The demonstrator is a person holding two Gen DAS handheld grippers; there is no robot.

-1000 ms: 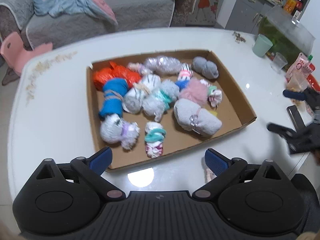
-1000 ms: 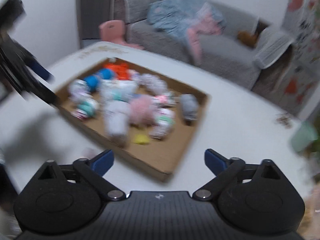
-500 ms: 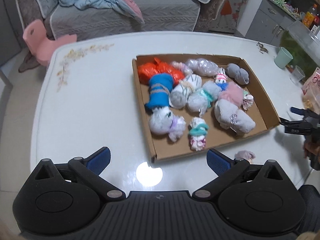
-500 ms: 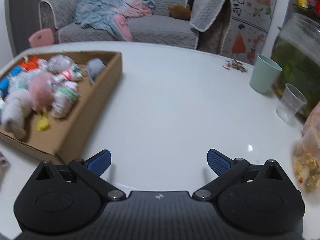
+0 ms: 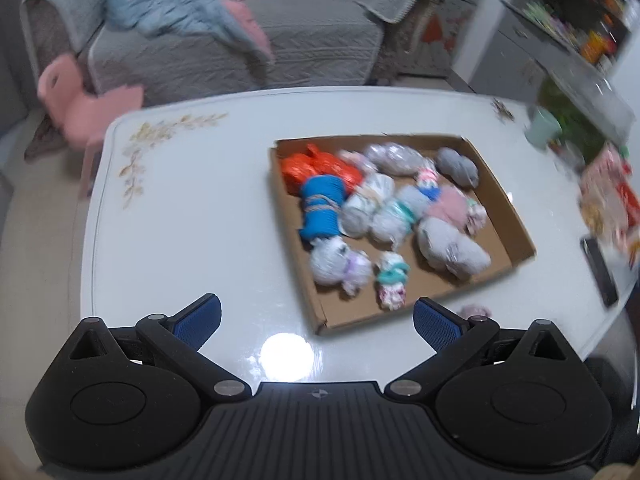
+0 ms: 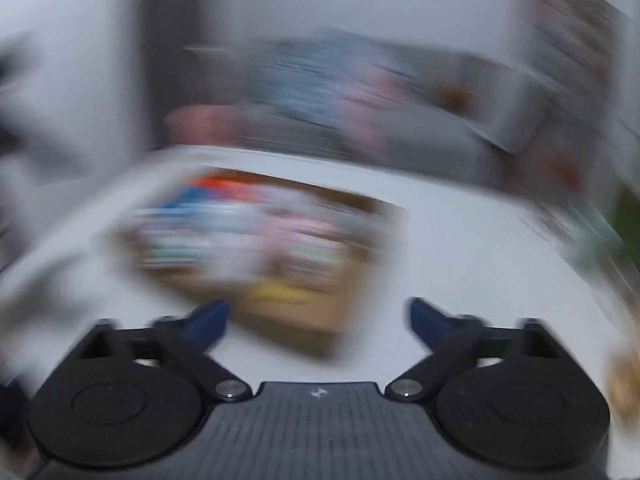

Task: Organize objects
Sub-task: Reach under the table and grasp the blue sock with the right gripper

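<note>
A shallow cardboard box (image 5: 516, 236) lies on the white table (image 5: 180, 232) and holds several rolled sock bundles, among them a blue one (image 5: 322, 210), an orange one (image 5: 316, 166) and a grey one (image 5: 456, 248). One small pinkish bundle (image 5: 474, 312) lies on the table outside the box's near edge. My left gripper (image 5: 316, 322) hangs open above the table's near side, with nothing between its fingers. In the heavily blurred right wrist view, my right gripper (image 6: 318, 320) is open and empty, facing the box (image 6: 304, 312).
A green cup (image 5: 542, 128) and snack packets (image 5: 608, 200) stand at the table's right side, with a dark phone-like slab (image 5: 600, 276) near the right edge. A grey sofa (image 5: 240, 48) and a pink stool (image 5: 88, 108) lie beyond the table.
The left view has pulled back slightly and now blurs; the right gripper has left its sight. The right view has swung left fast, from the cup side back onto the box.
</note>
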